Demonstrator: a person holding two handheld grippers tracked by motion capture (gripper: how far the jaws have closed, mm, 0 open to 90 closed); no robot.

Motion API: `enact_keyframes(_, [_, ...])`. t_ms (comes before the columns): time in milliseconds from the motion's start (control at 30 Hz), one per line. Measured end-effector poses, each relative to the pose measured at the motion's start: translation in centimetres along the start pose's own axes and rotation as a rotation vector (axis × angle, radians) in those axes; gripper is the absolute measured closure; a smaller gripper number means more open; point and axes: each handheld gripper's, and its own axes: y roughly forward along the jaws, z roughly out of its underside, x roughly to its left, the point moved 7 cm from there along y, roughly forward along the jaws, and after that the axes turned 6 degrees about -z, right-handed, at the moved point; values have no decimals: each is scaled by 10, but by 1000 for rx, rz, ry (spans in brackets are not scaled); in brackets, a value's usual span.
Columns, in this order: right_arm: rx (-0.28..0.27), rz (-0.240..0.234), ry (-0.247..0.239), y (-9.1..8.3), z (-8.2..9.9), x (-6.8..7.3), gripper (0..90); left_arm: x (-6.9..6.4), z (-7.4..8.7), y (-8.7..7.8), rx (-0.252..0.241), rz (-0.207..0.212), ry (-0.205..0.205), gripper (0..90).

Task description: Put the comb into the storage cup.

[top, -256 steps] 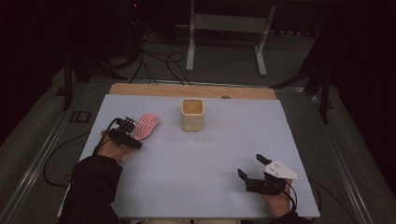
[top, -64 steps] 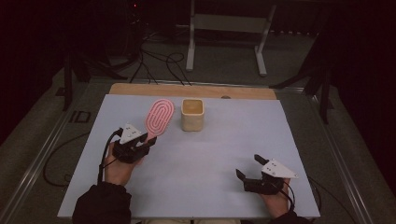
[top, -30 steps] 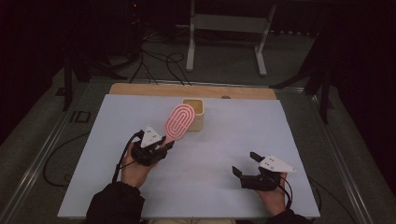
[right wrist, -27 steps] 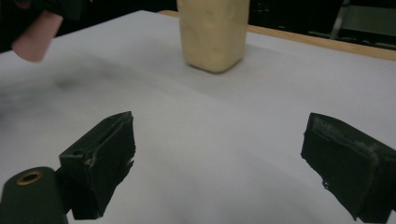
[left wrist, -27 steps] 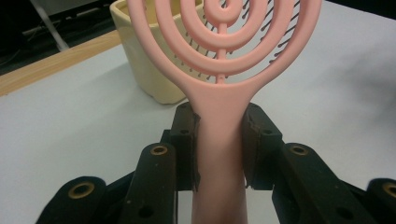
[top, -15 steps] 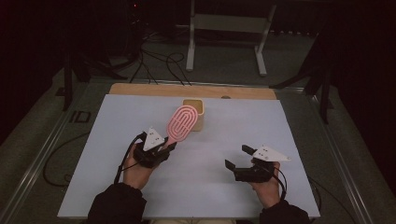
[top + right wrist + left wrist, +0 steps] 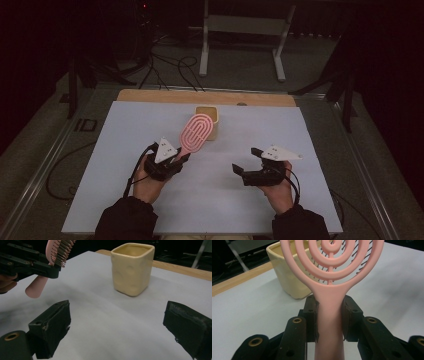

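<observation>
A pink hairbrush [image 7: 196,133] with a ringed oval head is held above the table, its handle [image 7: 329,315] clamped between the pads of my left gripper [image 7: 176,159]. Its head tilts up toward a cream square cup [image 7: 207,122] that stands upright at the table's far middle. In the right gripper view the brush [image 7: 56,255] and the left gripper [image 7: 27,261] hang at the upper left, the cup [image 7: 131,268] straight ahead. My right gripper [image 7: 247,161] is open, jaws wide apart over bare table with nothing between them, to the right of the brush.
A white sheet [image 7: 125,130] covers the table, with a wooden strip [image 7: 150,95] along its far edge. Beyond it stand a metal frame [image 7: 240,30] and loose cables [image 7: 165,65] on the floor. Metal rails run along both sides of the table.
My right gripper has moved left and up toward the table's middle. The left gripper holds the brush in the same place as half a second ago.
</observation>
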Motion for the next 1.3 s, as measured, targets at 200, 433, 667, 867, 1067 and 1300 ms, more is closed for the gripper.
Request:
enact_keyframes(200, [9,-12,2,6,-10,2,73,-2,0,-1,-3,-3,5,699])
enact_keyframes(433, [15,-51,-6,6,-21,2,74,-5,-1,-1,-12,-1,11,699])
enact_keyframes(667, [25,-75,-27,5,-34,4,74,-9,-2,-1,-19,1,17,699])
enact_keyframes(867, [28,-97,-17,7,-38,4,73,-9,-2,0,-24,-3,16,699])
enact_keyframes(1067, [26,-124,-15,11,-41,8,73,-13,-3,2,-25,-11,28,699])
enact_keyframes(1300, [11,-153,-10,13,-48,12,73,-19,-2,5,-13,-18,49,699])
